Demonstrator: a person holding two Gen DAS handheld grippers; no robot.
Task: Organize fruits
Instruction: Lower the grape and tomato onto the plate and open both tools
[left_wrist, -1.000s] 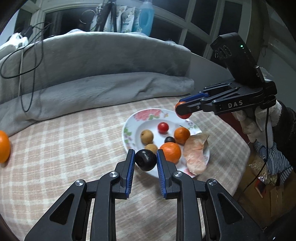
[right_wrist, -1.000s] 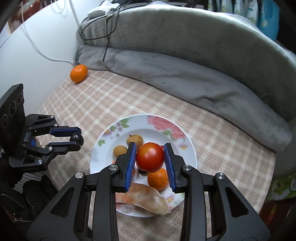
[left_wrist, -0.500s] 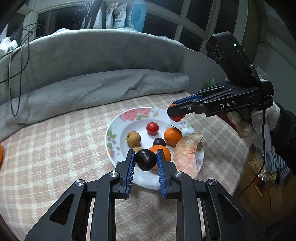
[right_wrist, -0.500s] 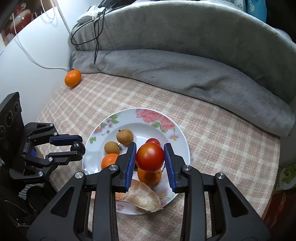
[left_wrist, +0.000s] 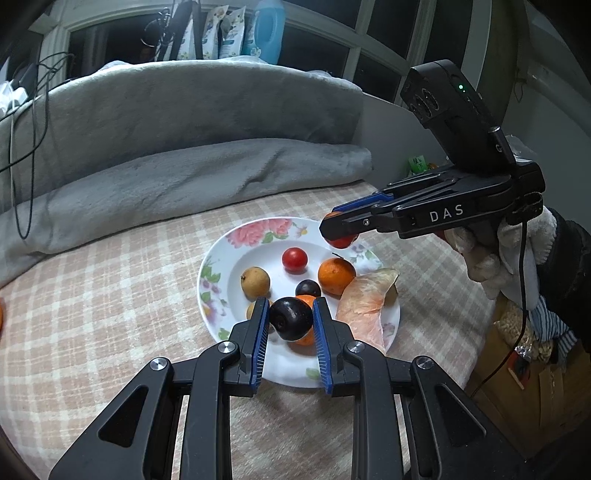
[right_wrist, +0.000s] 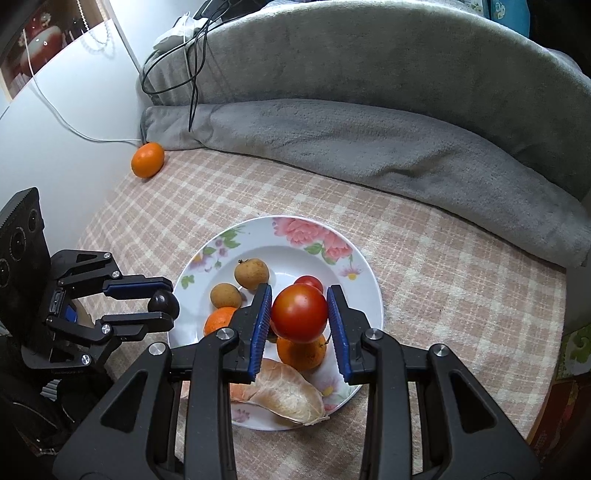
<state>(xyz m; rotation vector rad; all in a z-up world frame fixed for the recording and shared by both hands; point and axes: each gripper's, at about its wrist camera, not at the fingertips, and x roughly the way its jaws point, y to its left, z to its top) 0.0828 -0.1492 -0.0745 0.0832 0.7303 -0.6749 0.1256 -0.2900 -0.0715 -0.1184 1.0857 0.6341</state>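
Note:
A white flowered plate (left_wrist: 221, 258) (right_wrist: 365, 273) lies on the checked cloth. It holds a small tomato (left_wrist: 294, 259), two tangerines (left_wrist: 336, 275), brown longans (right_wrist: 252, 273), a small dark plum (left_wrist: 308, 288) and a peeled pomelo segment (right_wrist: 284, 393). My left gripper (left_wrist: 290, 320) is shut on a dark plum (left_wrist: 290, 319) above the plate's near rim. My right gripper (right_wrist: 300, 314) is shut on a red tomato (right_wrist: 300, 313) over the plate's middle. In the right wrist view the left gripper (right_wrist: 162, 301) shows at the plate's left edge.
A loose tangerine (right_wrist: 147, 159) lies on the cloth by the white wall at far left. A rolled grey blanket (right_wrist: 369, 147) runs behind the plate with cables (right_wrist: 192, 55) on it. Boxes and bags (left_wrist: 528, 350) stand past the right edge.
My left gripper has moved right with the plum, from beside the plate's near-left rim to over its near part. The right gripper keeps the tomato above the plate, almost still.

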